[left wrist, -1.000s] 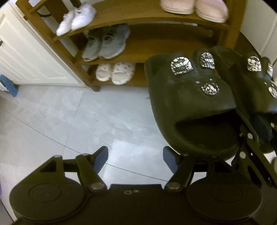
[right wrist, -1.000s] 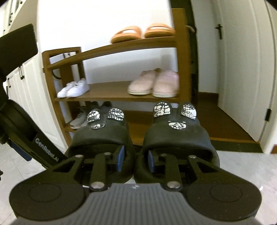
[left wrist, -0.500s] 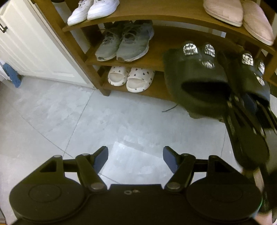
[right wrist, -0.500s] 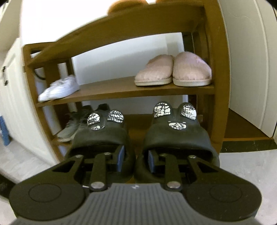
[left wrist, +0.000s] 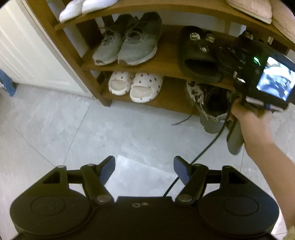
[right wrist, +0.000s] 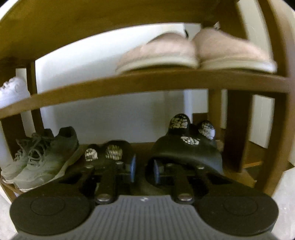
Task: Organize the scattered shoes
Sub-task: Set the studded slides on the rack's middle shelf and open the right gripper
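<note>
R gripper (right wrist: 143, 170) gripping black slippers (right wrist: 186, 153), rack shelf (left wrist: 166, 64)

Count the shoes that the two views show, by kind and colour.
White sneakers: 2
Grey sneakers: 2
White spotted slippers: 2
Black slippers: 2
Pink slippers: 2
Grey patterned sneaker: 1
Total: 11
</note>
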### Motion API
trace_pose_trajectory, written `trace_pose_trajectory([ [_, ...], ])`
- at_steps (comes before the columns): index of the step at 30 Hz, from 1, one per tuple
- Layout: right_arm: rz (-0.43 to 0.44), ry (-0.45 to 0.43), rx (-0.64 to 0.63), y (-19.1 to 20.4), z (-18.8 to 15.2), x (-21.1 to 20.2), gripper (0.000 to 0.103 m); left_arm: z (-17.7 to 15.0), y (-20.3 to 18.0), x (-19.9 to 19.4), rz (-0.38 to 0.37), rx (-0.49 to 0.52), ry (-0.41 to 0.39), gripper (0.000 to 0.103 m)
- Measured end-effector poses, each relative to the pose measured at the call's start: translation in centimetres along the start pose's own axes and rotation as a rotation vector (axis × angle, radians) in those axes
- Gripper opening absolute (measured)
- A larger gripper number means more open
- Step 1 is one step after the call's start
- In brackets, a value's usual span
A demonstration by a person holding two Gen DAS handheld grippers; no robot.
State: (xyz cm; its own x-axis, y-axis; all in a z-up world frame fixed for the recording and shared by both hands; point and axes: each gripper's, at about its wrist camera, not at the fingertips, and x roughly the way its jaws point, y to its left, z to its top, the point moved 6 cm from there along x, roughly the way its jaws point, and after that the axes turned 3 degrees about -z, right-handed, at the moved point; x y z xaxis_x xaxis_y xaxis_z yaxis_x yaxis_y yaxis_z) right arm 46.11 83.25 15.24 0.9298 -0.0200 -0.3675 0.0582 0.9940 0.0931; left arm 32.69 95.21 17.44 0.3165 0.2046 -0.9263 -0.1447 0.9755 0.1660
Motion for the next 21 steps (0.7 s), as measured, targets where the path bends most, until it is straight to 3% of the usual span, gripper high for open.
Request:
trace_pose_trajectory([
  [2, 0.008, 0.058, 0.000, -0.1, -0.6, 0.1, 0.041, -0.1, -0.3, -0.3, -0.008, -0.005, 0.003, 0.070],
  [3, 0.019, 0.087, 0.002, -0.1, -0.9, -0.5, 0.070, -0.1, -0.6, -0.5, -0.013, -0.007, 0.003, 0.070],
  [4, 0.014, 0.096, -0.008, -0.1, -1.2, -1.0, 0.088, -0.1, -0.9, -0.8, -0.018, -0.004, 0.002, 0.070],
  [7, -0.006, 0.117, -0.054, -0.3, -1.9, -2.6, 0.092, -0.2, -1.6, -1.7, -0.025, 0.008, -0.003, 0.070],
  [10, 0.068, 0.228, -0.038, -1.3, -2.7, -3.4, 0.092, -0.3, -2.4, -2.8, -0.026, 0.020, -0.016, 0.070],
  [17, 0.110, 0.341, -0.013, -2.7, -1.7, -2.4, 0.093, -0.9, -3.4, -5.5, -0.018, 0.015, -0.043, 0.070],
  [21, 0.087, 0.321, 0.024, -4.1, -1.7, -5.0, 0.093, -1.3, -3.9, -6.7, -0.001, 0.038, -0.051, 0.070],
])
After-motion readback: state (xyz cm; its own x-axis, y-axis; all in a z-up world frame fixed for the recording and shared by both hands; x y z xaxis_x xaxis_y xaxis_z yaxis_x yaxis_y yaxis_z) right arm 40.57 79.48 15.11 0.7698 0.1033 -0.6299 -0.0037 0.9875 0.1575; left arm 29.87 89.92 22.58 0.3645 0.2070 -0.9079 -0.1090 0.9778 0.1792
